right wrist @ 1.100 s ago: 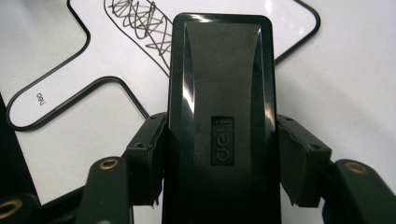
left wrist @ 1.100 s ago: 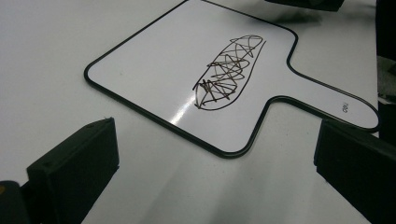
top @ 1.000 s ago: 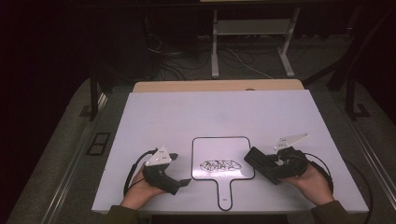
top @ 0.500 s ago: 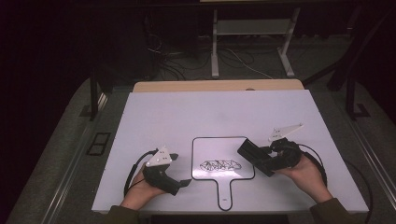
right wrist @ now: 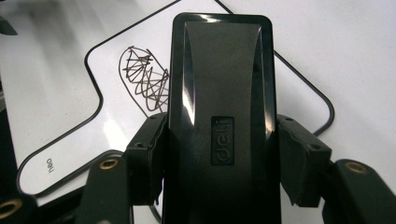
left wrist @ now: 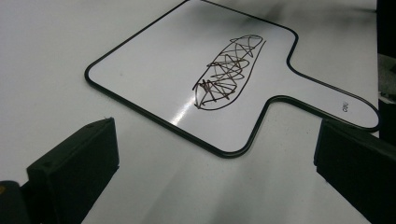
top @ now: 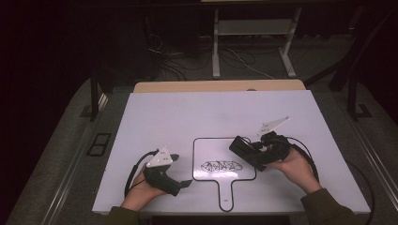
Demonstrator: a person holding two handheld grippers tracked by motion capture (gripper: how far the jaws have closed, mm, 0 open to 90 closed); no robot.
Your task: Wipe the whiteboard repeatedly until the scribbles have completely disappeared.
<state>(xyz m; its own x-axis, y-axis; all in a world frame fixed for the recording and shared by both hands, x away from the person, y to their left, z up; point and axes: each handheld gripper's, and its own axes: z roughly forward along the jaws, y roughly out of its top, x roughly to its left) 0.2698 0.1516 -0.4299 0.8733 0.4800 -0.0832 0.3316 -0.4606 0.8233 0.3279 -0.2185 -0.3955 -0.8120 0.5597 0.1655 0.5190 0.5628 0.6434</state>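
Eraser (right wrist: 219,126) is sitting clamped between the two black jaws of the right gripper (top: 256,157): a black, glossy, oblong whiteboard eraser with a small raised brand mark on its back, pinched at its long sides and pointing away from the hand. In the high view the eraser (top: 245,151) is hanging over the right edge of the paddle whiteboard (top: 206,150), its far end reaching just inside the board's black border. That whiteboard is lying flat near the front middle of the white table (top: 187,112), its handle pointing toward the person, and a dark scribble (top: 220,166) inside an oval outline is sitting on its lower half, a little to the left of the eraser and apart from it. In the right gripper view the scribble (right wrist: 144,77) is showing just beside the eraser's left side. The person's right hand (top: 293,166) is gripping its tool from the right, a cable looping behind it. Across the board, the left gripper (top: 180,176) is resting on the table just left of the handle, held by the left hand (top: 143,192); its jaws are standing wide apart with nothing between them, and the left gripper view is looking past them at the whiteboard (left wrist: 154,70) and the scribble (left wrist: 226,72).
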